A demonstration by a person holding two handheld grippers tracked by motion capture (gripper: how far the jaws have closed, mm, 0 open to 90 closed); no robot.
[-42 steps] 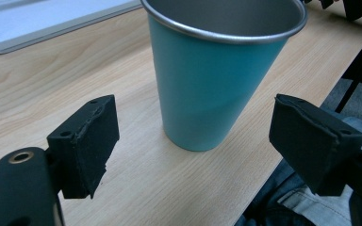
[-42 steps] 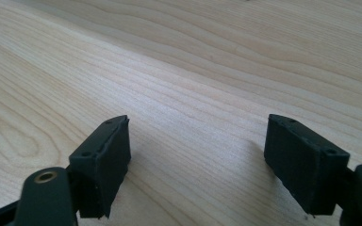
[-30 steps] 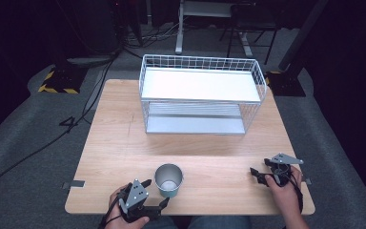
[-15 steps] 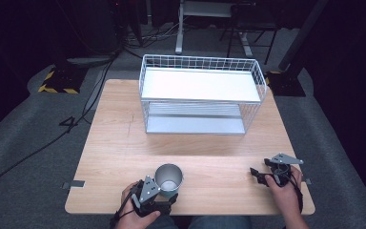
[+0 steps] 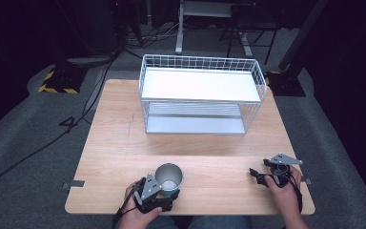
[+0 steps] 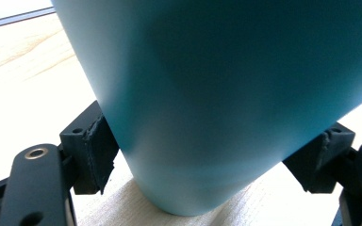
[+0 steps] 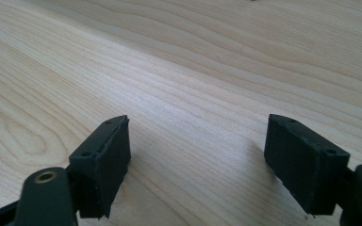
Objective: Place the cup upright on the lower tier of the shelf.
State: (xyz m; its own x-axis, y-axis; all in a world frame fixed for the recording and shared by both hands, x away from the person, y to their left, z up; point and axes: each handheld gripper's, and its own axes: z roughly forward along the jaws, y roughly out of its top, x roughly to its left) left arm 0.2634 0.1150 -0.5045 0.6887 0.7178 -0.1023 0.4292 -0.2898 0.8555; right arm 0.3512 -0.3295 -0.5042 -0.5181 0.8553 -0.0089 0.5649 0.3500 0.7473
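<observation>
Item one: a teal cup [image 5: 168, 178] with a bare metal inside, upright on the wooden counter [image 5: 124, 143], close to the counter's near edge and left of its middle. We read no brand, label or writing on the cup wall in the left gripper view, where its teal side [image 6: 207, 94] is plain and its base sits on the wood.

Item two: the left gripper [image 5: 164, 193], held in the person's left hand [image 5: 138, 214], at the near side of the cup. We see its fingers [image 6: 92, 150] standing on either flank of the cup's lower wall, the left one touching or almost touching it; we cannot tell for sure whether they press on the cup or merely bracket it.

Item three: the right gripper [image 5: 256, 175], in the right hand [image 5: 283, 191], well to the right of the cup and near the counter's right near corner. In its own view its fingers [image 7: 104, 160] stand wide apart over bare wood, holding nothing.

Item four: a white wire rack [image 5: 200, 98] with two shelves, beyond the cup on the far half of the counter. We see no lettering on it.

Open room: between the cup and the rack lies a broad band of bare wood, and likewise between the cup and the right gripper. The cup stands very near the counter's front edge. A yellow-and-black striped marking [image 5: 56, 88] lies on the floor far left of the cup; cables [image 5: 90, 100] trail beside it.
</observation>
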